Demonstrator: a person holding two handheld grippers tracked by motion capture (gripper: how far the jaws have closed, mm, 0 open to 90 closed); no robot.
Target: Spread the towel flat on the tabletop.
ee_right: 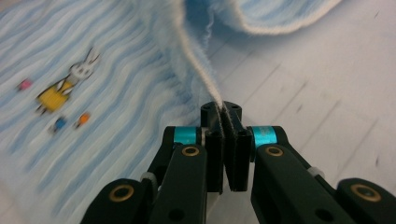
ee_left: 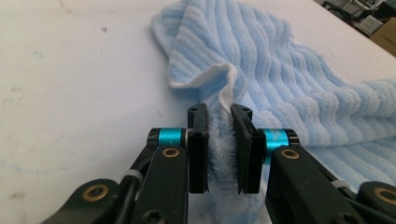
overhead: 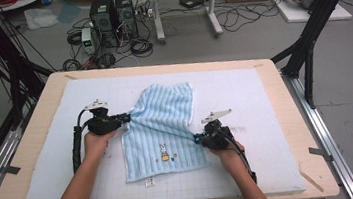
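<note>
A light blue striped towel (overhead: 162,126) with a small rabbit picture (overhead: 164,152) lies partly folded on the white mat. My left gripper (overhead: 127,117) holds its left edge. In the left gripper view the left gripper (ee_left: 219,116) has a bunched fold of the towel (ee_left: 280,70) pressed between its pads. My right gripper (overhead: 196,139) is at the towel's right edge. In the right gripper view the right gripper (ee_right: 225,109) is shut tight on the thin white hem, and the towel (ee_right: 116,116) with the rabbit (ee_right: 70,88) spreads to the left.
The white gridded mat (overhead: 243,87) covers most of the wooden table (overhead: 34,146). On the floor beyond the far edge stand computer towers (overhead: 112,16) among cables. Black frame legs (overhead: 308,39) rise at both sides.
</note>
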